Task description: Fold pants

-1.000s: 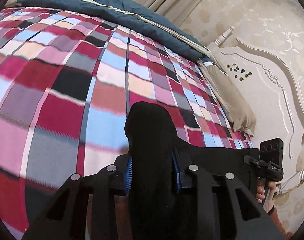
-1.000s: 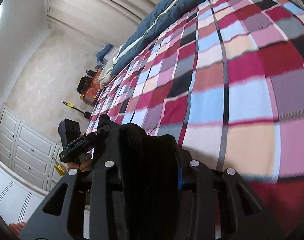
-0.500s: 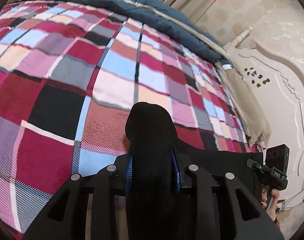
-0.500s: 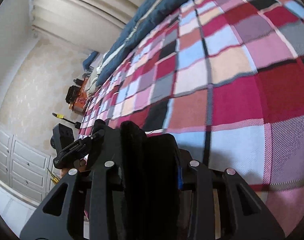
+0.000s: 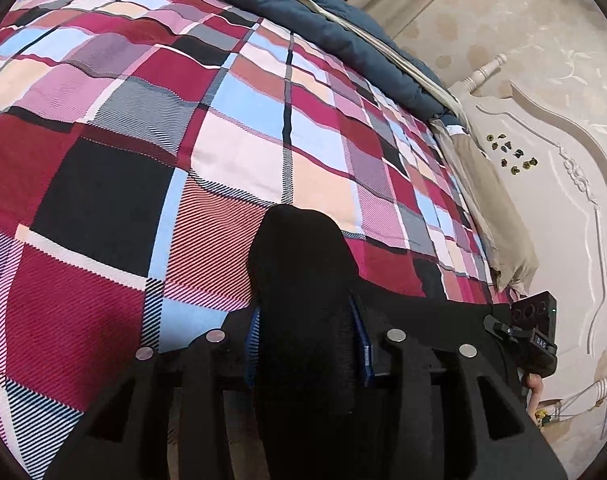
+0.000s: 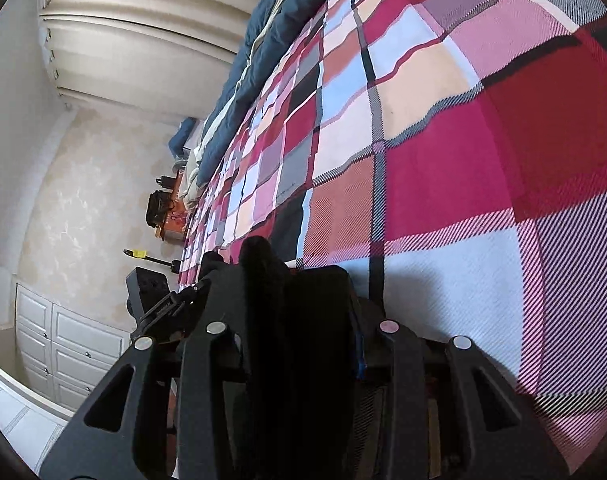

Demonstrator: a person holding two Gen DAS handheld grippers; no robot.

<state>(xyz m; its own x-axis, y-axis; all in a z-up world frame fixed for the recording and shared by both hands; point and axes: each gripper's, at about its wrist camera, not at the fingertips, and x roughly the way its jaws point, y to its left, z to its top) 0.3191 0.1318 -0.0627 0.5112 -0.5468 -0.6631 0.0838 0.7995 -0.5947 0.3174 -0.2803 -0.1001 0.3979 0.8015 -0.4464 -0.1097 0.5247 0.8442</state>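
Black pants (image 5: 299, 280) bunch between your left gripper (image 5: 305, 344) blades, its jaws opening; their long axis runs sideways across the plaid bedspread (image 5: 231, 152). Your right gripper (image 6: 299, 332) stays clenched on the other end.

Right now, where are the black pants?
The pants bunch up between each gripper's jaws in both wrist views, at the near edge of the plaid blanket; the left jaws are opening around them.
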